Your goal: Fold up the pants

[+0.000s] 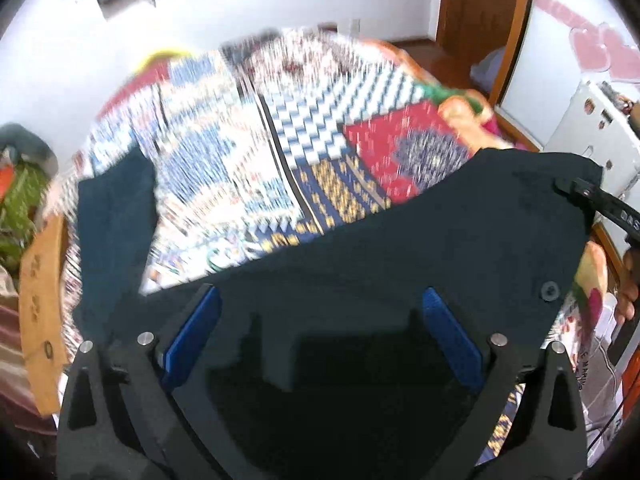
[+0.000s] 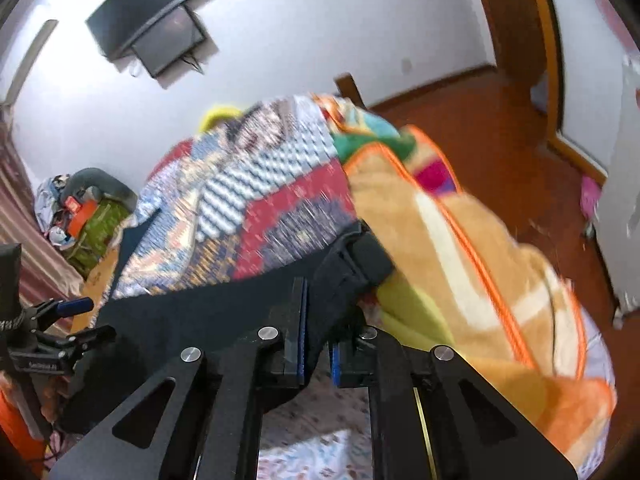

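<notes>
Dark navy pants lie across a patchwork bedspread, with one leg running off to the left. My left gripper is open, its blue pads spread wide just above the pants' near part. My right gripper is shut on the waistband end of the pants, the cloth pinched between its blue pads and lifted slightly. The right gripper's tip shows in the left wrist view at the pants' right edge. The views are motion-blurred.
An orange and tan fleece blanket is heaped on the bed's right side. A pile of clothes and bags sits at the left by a wooden bed frame. A TV hangs on the wall. Wooden floor lies beyond.
</notes>
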The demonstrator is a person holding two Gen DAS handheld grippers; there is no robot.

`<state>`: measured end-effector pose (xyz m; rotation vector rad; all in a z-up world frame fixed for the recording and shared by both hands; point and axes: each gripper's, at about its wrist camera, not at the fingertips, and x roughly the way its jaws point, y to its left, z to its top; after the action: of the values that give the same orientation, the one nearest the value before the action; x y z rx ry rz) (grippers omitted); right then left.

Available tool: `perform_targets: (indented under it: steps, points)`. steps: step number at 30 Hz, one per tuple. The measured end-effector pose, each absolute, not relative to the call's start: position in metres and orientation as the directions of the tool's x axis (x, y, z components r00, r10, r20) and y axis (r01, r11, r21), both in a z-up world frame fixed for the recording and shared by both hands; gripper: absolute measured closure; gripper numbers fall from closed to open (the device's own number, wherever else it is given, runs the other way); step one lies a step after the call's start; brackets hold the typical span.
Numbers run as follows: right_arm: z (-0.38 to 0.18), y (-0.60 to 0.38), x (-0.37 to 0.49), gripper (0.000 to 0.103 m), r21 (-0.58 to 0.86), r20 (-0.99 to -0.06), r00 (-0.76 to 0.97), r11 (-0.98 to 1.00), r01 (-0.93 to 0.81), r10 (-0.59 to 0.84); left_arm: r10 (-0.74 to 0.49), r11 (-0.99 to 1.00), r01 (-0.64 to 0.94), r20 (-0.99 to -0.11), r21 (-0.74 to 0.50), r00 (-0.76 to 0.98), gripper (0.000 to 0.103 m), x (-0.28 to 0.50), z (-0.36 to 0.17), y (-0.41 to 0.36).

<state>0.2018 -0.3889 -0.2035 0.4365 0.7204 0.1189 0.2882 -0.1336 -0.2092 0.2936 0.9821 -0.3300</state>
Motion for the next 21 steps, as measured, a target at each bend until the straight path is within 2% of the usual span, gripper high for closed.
perform_targets:
  steps: [8,16,21]
  points:
    - [-0.133,-0.349,0.200,0.097,0.390,-0.494,0.816,0.915,-0.100,0.300,-0.193,0.943,0.331,-0.748,0.037,0.634,0.001,0.254,-0.143,-0.082]
    - [-0.084,-0.287,0.201,0.097,0.366,-0.413,0.814,0.893,-0.261,0.407,-0.152,0.969,0.245,-0.690,0.037,0.707,0.001,0.220,-0.118,-0.021]
    - [-0.074,-0.231,0.205,0.097,0.331,-0.409,0.773,0.868,-0.370,0.485,-0.121,0.985,0.174,-0.670,0.012,0.732,0.001,0.200,-0.116,0.022]
